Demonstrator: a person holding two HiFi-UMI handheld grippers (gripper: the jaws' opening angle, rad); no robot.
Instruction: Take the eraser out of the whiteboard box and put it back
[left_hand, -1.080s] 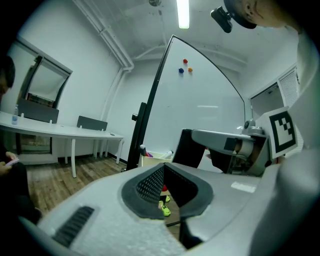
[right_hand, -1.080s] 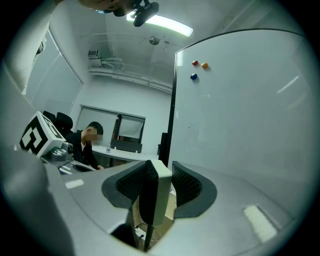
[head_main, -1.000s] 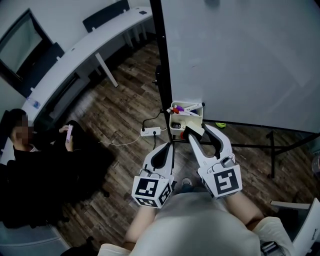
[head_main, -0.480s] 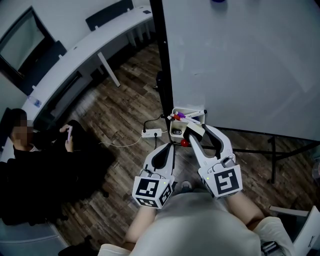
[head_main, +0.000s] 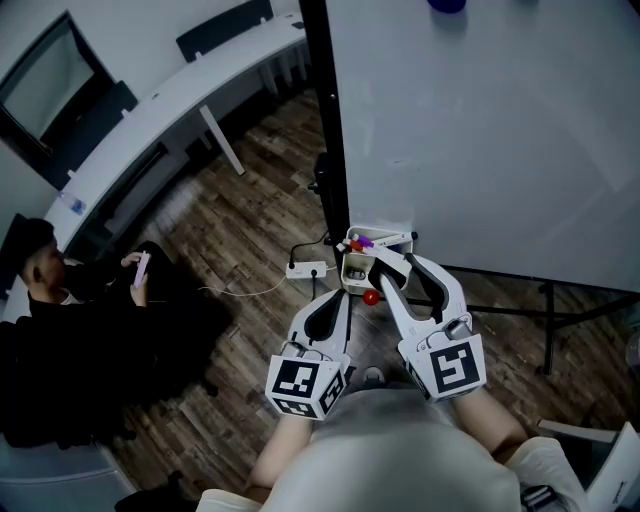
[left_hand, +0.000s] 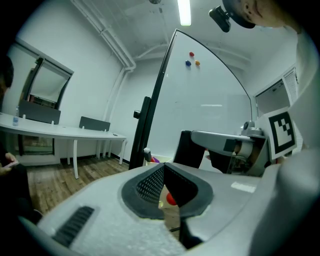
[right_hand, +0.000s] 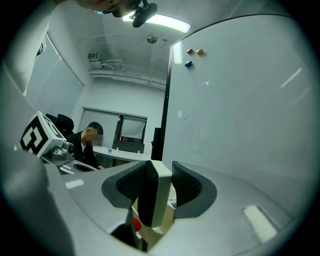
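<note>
The white whiteboard box (head_main: 352, 262) hangs at the board's lower left corner with markers (head_main: 362, 241) in it. My right gripper (head_main: 397, 266) is shut on the eraser (head_main: 386, 262), a pale block with a dark felt side, held upright just at the box's near edge. In the right gripper view the eraser (right_hand: 155, 192) fills the gap between the pads, and the box (right_hand: 168, 212) shows below it. My left gripper (head_main: 342, 296) is left of the box, shut with nothing in it. A small red round thing (head_main: 370, 297) sits below the box.
A seated person (head_main: 80, 310) in dark clothes holds a phone at the left. A power strip (head_main: 305, 268) with cables lies on the wooden floor. A long white desk (head_main: 170, 95) runs along the back left. The whiteboard's black post (head_main: 325, 120) and stand leg (head_main: 545, 310) flank the box.
Both grippers have moved forward toward the whiteboard, so the box now lies closer to the eraser's tip. The right grip on the eraser is unchanged.
</note>
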